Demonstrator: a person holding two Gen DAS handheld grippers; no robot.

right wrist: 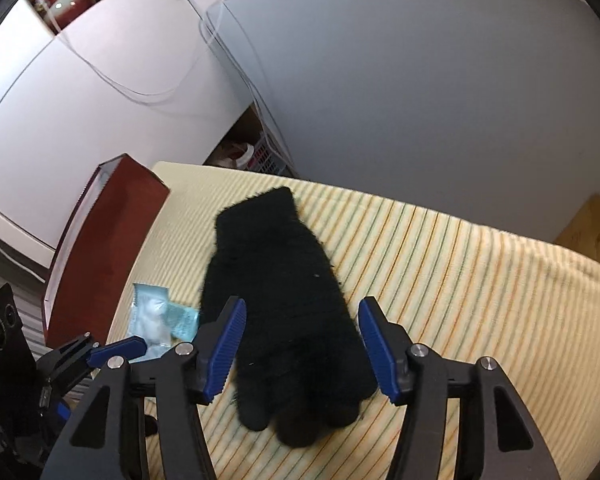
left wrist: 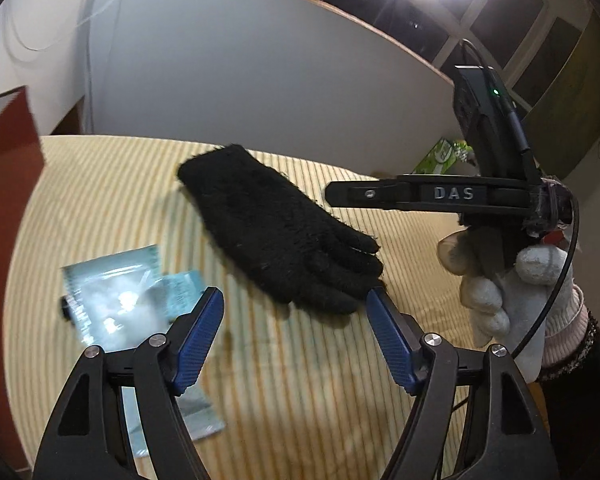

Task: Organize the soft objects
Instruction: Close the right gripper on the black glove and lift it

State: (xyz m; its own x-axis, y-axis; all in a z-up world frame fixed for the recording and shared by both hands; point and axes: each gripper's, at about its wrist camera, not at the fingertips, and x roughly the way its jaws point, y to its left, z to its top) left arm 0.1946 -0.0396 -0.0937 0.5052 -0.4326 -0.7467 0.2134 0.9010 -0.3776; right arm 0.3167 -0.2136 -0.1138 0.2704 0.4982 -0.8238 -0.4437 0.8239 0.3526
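Left of the left gripper [left wrist: 296, 300]: pale-blue packets [left wrist: 116, 300] on striped cloth [left wrist: 300, 380]. Jaws wide, empty. Ahead, right fingertip just beside: black glove [left wrist: 276, 232], flat. Right gripper [right wrist: 302, 312] wide too, straddling the glove's finger end, unclamped.

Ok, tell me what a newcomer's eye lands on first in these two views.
The fuzzy black glove grabs attention first: it lies flat on the yellow striped cloth, fingers toward the cameras, framed between the open blue pads of the right gripper. Next come the pale blue packets just left of the glove, beside the open left gripper, and the red box standing at the cloth's left edge.
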